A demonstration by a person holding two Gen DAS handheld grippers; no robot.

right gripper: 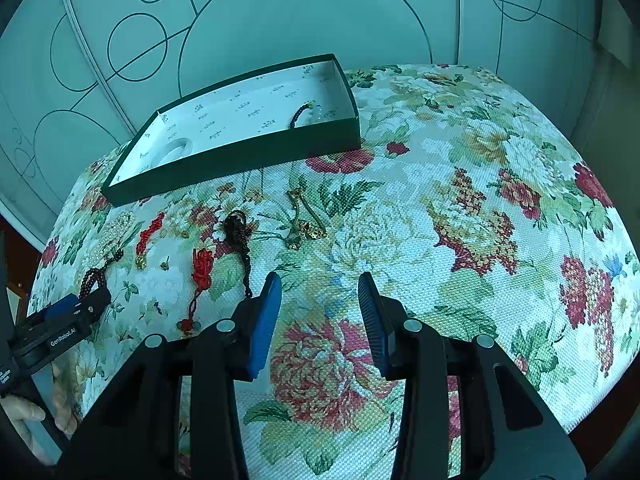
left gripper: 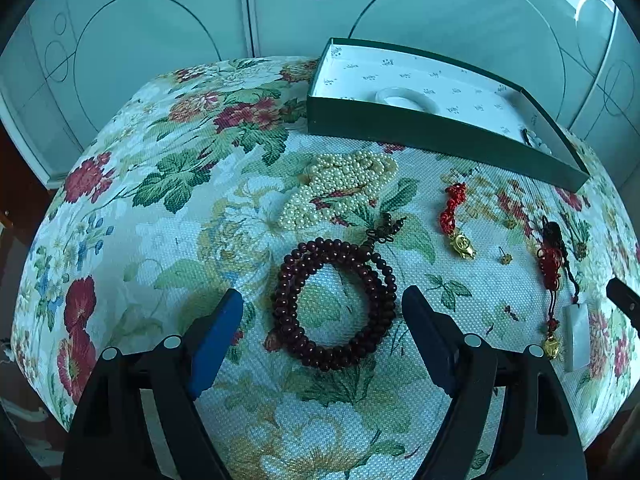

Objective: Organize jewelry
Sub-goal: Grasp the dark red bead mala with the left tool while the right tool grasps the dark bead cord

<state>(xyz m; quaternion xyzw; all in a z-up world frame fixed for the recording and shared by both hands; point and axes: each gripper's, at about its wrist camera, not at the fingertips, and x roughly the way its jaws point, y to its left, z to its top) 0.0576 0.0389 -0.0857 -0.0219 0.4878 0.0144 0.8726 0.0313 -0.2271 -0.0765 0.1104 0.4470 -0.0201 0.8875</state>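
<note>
A dark red bead bracelet (left gripper: 334,304) lies coiled on the floral cloth (left gripper: 168,240). My left gripper (left gripper: 322,300) is open, with one finger on each side of the bracelet and neither touching it. Beyond it lies a heap of pearls (left gripper: 340,188). To the right are a red knot charm with a gold piece (left gripper: 456,220), a small gold stud (left gripper: 506,258), a red tassel on a dark cord (left gripper: 550,268) and a white pendant (left gripper: 576,336). My right gripper (right gripper: 320,292) hangs open over bare cloth with nothing between its fingers. A gold chain (right gripper: 304,220) lies ahead of it.
A shallow green box (left gripper: 440,128) stands at the table's far side. It holds a white bangle (left gripper: 404,98) and a small beaded piece (left gripper: 532,138). White cabinet doors with circle lines (right gripper: 300,20) rise behind. The table edge curves away on all sides.
</note>
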